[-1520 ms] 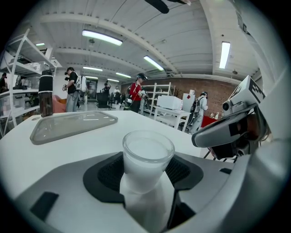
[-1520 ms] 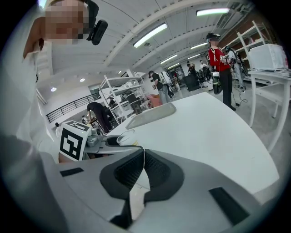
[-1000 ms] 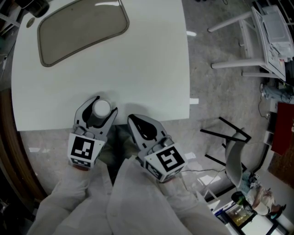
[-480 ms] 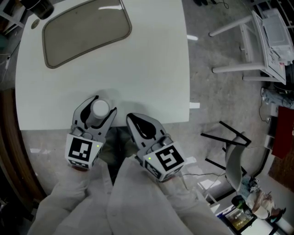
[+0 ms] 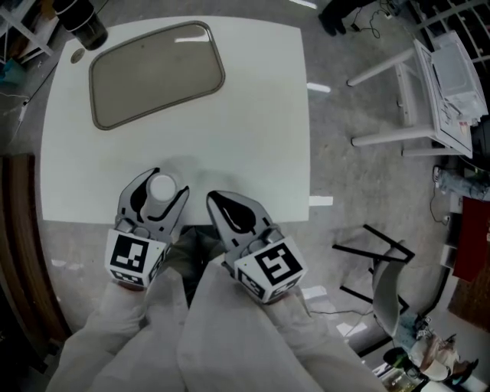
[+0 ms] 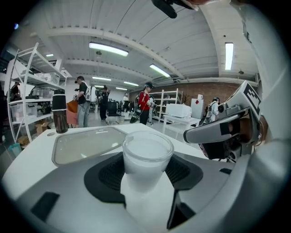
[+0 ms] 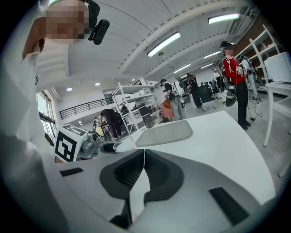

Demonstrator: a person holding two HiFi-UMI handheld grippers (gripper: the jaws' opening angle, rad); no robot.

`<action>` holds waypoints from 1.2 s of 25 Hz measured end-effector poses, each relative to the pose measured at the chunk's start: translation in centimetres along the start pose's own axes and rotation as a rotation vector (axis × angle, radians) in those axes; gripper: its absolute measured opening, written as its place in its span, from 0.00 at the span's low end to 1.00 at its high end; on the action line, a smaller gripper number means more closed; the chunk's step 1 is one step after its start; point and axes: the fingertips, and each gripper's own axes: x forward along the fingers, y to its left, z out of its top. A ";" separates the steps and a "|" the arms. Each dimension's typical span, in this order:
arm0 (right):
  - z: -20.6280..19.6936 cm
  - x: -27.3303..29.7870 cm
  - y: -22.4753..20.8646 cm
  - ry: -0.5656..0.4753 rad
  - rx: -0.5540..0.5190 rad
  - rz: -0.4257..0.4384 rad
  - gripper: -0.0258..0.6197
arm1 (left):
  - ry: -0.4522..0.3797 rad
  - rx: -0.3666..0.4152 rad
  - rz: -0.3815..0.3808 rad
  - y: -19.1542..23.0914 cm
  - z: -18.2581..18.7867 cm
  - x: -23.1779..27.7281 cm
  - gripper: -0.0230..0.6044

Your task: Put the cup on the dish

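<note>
My left gripper [image 5: 157,190] is shut on a small white cup [image 5: 161,186], held upright over the near edge of the white table [image 5: 253,130]. In the left gripper view the cup [image 6: 146,160] stands between the two dark pads. The dish, a flat grey-brown tray [image 5: 157,73], lies at the table's far left; the same tray [image 6: 84,142] shows beyond the cup, and across the table as the dish [image 7: 163,133]. My right gripper [image 5: 239,213] is shut with nothing in it, just right of the left one at the table's near edge.
A dark cylindrical tumbler [image 5: 84,21] stands at the far left corner beside the dish. White table frames [image 5: 429,84] and a black stand [image 5: 383,237] are on the floor to the right. Several people stand far off in the room.
Both grippers and the cup have kept their place relative to each other. The head camera has shifted, so the table and dish now sit lower and further right in view.
</note>
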 end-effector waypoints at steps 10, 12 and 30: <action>5.2 1.2 1.3 -0.061 -0.092 0.070 0.06 | -0.020 -0.011 0.079 2.1 3.7 -2.0 0.46; 6.2 1.6 1.5 -0.073 -0.109 0.077 0.06 | -0.018 -0.018 0.082 2.6 4.3 -2.5 0.46; 9.4 2.8 3.5 -0.114 -0.185 0.154 0.06 | -0.082 -0.071 0.103 3.8 7.2 -4.6 0.46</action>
